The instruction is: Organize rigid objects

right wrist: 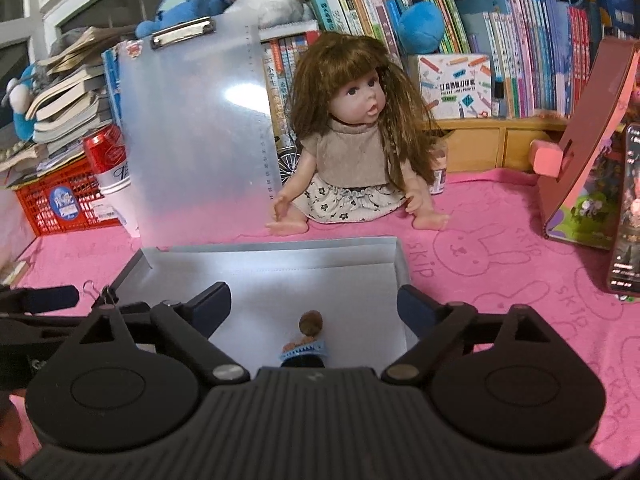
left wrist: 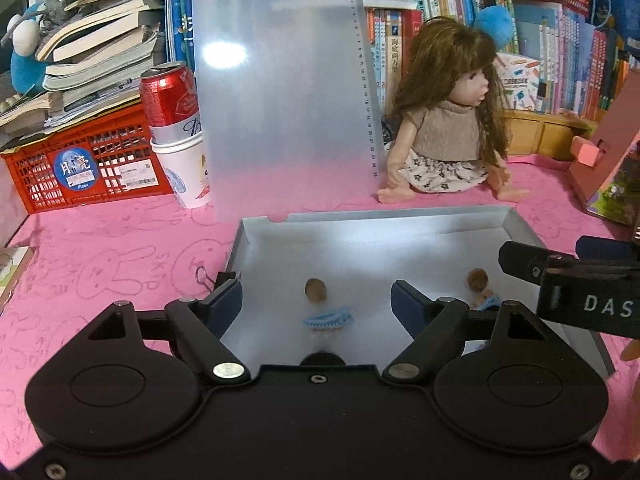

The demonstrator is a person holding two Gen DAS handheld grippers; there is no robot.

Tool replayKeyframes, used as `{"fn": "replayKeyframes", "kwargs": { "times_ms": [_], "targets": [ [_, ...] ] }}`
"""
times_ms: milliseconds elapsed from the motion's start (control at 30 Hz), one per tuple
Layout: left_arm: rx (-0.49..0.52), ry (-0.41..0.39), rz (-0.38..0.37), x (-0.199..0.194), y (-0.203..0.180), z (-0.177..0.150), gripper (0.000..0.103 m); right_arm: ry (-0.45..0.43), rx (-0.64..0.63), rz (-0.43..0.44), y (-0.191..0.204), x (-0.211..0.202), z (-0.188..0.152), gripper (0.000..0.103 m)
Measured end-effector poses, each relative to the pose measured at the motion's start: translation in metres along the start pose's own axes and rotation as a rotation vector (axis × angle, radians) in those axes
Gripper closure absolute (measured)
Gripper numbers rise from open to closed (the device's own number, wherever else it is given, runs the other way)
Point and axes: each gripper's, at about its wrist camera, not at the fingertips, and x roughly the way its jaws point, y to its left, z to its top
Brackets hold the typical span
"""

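A shallow grey box (left wrist: 472, 220) is being shown lying open on a pink rabbit-print cloth (left wrist: 120, 264). Two small figurines are being seen on its white floor, well apart: the left figurine (left wrist: 326, 312), brown-headed with a blue crocheted skirt, and the right figurine (left wrist: 482, 288), of like make and partly hidden.

The left gripper (left wrist: 316, 300) is being held released above the box – nothing is being pressed between its blue pads, the left figurine lying just beyond and between them. The right gripper (right wrist: 314, 306) is likewise being held wide open over the box, with the right figurine below it, untouched.

A black binder clip (right wrist: 102, 294) is being seen at the box's left rim.

Behind the box, a translucent clipboard (left wrist: 280, 92) is being propped upright; a long-haired doll (right wrist: 352, 140) is being seated beside it. A red can (left wrist: 170, 100) is being carried in a paper cup (left wrist: 188, 172), next to a red crate (left wrist: 92, 160) under stacked books. A pink toy house (right wrist: 592, 152) is standing at the right.
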Motion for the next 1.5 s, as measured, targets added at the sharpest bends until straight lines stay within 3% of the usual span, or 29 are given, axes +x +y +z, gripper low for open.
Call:
{"fn": "replayKeyframes", "kwargs": {
  "times_ms": [533,800,1133,1500],
  "targets": [
    [-0.014,-0.084,-0.027,-0.068,0.008,-0.051,0.018,-0.122,-0.071,-0.054,0.006,-0.062,-0.042,0.000],
    [-0.029,-0.081,-0.029,-0.083,0.010,-0.085,0.018,-0.144,-0.090,-0.080,0.010,-0.078,-0.074,0.000],
    [-0.043,-0.067,-0.003,-0.080,0.008,-0.122,0.018,-0.115,-0.173,-0.085,0.017,-0.078,-0.106,0.000],
    [-0.026,-0.024,0.018,-0.061,0.005,-0.133,0.017,-0.026,-0.212,-0.060,0.020,-0.064,-0.114,0.000]
  ]
}}
